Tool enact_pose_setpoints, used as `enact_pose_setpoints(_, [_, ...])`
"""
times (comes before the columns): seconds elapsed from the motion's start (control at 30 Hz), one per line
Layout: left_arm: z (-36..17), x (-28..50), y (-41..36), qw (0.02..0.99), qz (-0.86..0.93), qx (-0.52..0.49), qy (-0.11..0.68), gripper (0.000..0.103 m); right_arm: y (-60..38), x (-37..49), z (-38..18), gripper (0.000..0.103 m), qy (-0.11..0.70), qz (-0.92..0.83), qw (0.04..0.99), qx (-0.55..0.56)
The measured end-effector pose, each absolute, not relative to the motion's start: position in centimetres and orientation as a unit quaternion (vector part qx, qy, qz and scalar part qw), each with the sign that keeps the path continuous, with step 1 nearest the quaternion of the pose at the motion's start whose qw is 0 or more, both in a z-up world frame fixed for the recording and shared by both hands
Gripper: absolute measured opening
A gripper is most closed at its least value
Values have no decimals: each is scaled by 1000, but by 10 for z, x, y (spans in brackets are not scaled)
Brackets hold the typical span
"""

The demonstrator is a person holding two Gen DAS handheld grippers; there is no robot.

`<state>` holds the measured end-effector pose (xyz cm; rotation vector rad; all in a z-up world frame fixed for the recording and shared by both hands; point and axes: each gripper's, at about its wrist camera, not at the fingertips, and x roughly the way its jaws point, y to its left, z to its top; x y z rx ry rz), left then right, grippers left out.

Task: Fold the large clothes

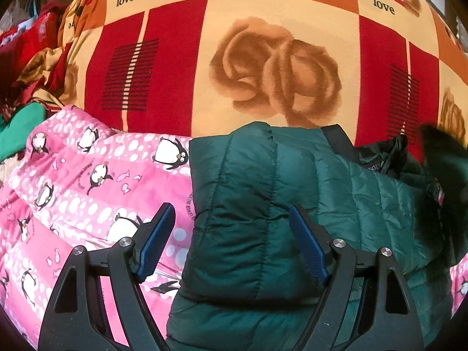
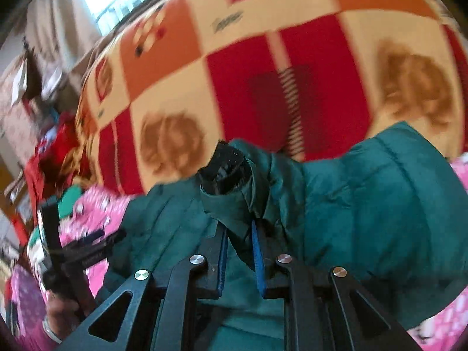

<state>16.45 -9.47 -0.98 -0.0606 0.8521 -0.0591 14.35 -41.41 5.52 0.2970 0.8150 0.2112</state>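
Two grippers working: your right gripper is pinching the green jacket's sleeve at lower centre — keep it taut; left gripper is hanging wide, empty.

The left gripper pointed down with its two blue fingers wide apart and nothing between them. The right gripper was squeezed tight on a green sleeve. A hand held the left gripper's handle
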Motion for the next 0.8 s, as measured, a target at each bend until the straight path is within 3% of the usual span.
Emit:
enact_pose_setpoints(0.4, [-10, 167, -90, 909, -39, -46, 413, 80, -343, 169, -13, 15, 461, 130, 867, 135])
enact_pose_setpoints(0.43, [-10, 166, -90, 909, -40, -49, 412, 80, -344, 169, -11, 19, 461, 130, 868, 133])
enact_pose_setpoints(0.53, [-8, 164, -90, 911, -40, -49, 407, 80, -343, 164, 0, 45, 463, 139, 867, 122])
enact_pose_setpoints(0.8, [1, 159, -91, 903, -87, -92, 412, 80, -362, 136, 40, 47, 443, 125, 881, 110])
